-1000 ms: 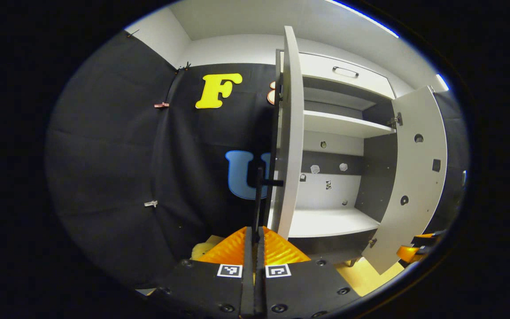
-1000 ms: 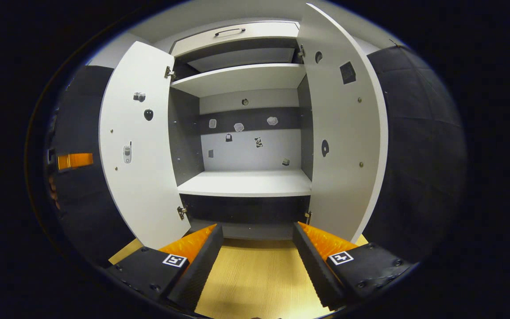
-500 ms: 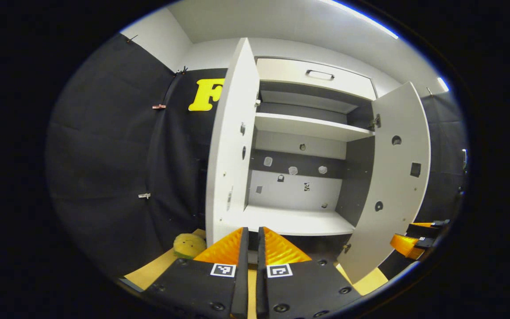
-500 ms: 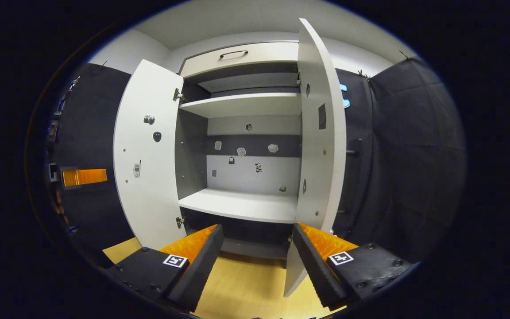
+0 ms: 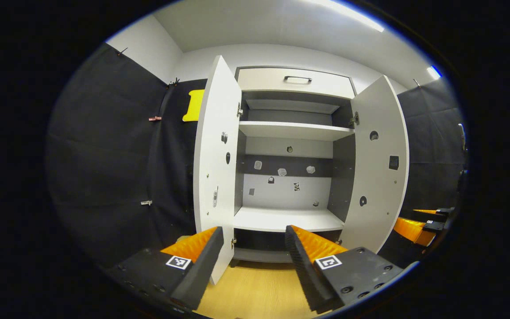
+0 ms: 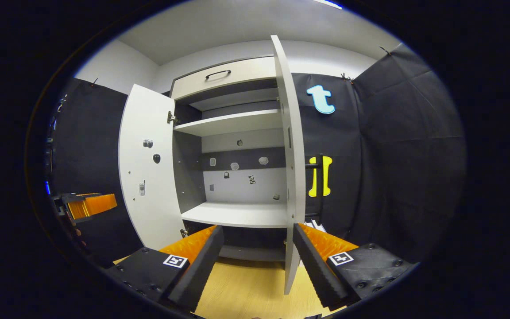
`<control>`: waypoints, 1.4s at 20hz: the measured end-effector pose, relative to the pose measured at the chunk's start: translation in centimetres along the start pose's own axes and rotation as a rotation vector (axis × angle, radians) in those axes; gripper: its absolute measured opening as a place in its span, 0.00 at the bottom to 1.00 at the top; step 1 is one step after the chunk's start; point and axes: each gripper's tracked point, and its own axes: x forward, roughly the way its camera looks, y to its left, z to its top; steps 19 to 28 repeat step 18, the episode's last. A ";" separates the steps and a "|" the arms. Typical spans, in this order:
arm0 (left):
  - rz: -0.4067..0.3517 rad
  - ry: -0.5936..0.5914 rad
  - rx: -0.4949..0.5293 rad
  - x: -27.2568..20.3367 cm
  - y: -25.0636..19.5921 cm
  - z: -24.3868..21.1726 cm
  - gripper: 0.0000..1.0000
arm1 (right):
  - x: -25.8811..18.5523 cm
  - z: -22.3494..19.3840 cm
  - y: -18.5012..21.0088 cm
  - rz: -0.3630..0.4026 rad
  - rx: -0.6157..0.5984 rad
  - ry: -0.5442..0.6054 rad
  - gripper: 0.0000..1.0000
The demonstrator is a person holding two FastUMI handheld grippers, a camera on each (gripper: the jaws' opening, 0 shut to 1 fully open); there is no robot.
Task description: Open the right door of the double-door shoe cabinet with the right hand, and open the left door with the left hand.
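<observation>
Both tongs are hanging spread apart and gripping nothing: the left gripper and the right gripper are facing the shoe cabinet. Its left door and right door are standing swung wide open above the wooden floor.

I see both doors swung out: the left door and right door flank my path, and the lower shelf between them is bare.
</observation>
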 end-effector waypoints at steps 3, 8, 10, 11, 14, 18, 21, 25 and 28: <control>0.011 0.008 -0.029 -0.2 1.2 -0.5 0.95 | -0.5 -0.8 0.1 -0.022 -0.014 0.022 0.99; -0.007 -0.012 -0.028 -0.9 2.7 -0.9 0.95 | -2.0 -3.3 -0.7 -0.090 -0.054 0.046 0.99; -0.024 -0.010 -0.033 -0.9 3.2 -1.1 0.95 | -2.3 -4.4 -0.3 -0.099 -0.069 0.065 0.99; -0.034 -0.008 -0.041 -0.8 3.4 -1.2 0.95 | -2.4 -4.6 -0.1 -0.096 -0.081 0.071 0.99; -0.044 -0.011 -0.052 -0.5 3.7 -1.1 0.95 | -2.4 -4.4 1.1 -0.083 -0.099 0.068 1.00; -0.064 -0.029 -0.063 0.1 3.4 -0.7 0.95 | -2.4 -3.6 2.7 -0.085 -0.088 0.044 0.99; -0.064 -0.029 -0.063 0.1 3.4 -0.7 0.95 | -2.4 -3.6 2.7 -0.085 -0.088 0.044 0.99; -0.064 -0.029 -0.063 0.1 3.4 -0.7 0.95 | -2.4 -3.6 2.7 -0.085 -0.088 0.044 0.99; -0.064 -0.029 -0.063 0.1 3.4 -0.7 0.95 | -2.4 -3.6 2.7 -0.085 -0.088 0.044 0.99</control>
